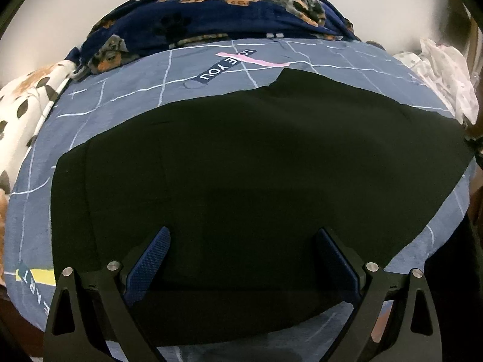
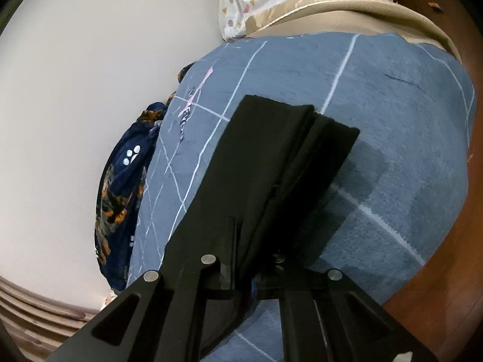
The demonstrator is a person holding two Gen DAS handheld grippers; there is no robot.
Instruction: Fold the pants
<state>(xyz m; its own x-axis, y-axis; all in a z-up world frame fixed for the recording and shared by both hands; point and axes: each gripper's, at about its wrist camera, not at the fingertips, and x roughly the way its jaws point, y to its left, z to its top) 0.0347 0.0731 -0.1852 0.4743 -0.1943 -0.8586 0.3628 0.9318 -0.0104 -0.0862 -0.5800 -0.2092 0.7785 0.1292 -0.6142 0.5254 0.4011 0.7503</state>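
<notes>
My right claw [image 2: 250, 259] is clamped on the black cloth pants' [image 1: 241, 166] leg end, lifting it off the blue grid-patterned bedsheet [image 1: 126, 90]; left claw [image 1: 241, 259] gapes empty above them. Next, carry that end across.

Bed in blue grid-lined sheet [image 1: 126, 114] against plain white wall [image 2: 90, 75], wooden floor [image 2: 33, 316].

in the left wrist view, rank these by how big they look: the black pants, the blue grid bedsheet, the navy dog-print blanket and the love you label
1. Black pants, nearest the camera, so unsure against the sheet.
2. Blue grid bedsheet, partly covered.
3. Navy dog-print blanket.
4. Love you label.
</notes>
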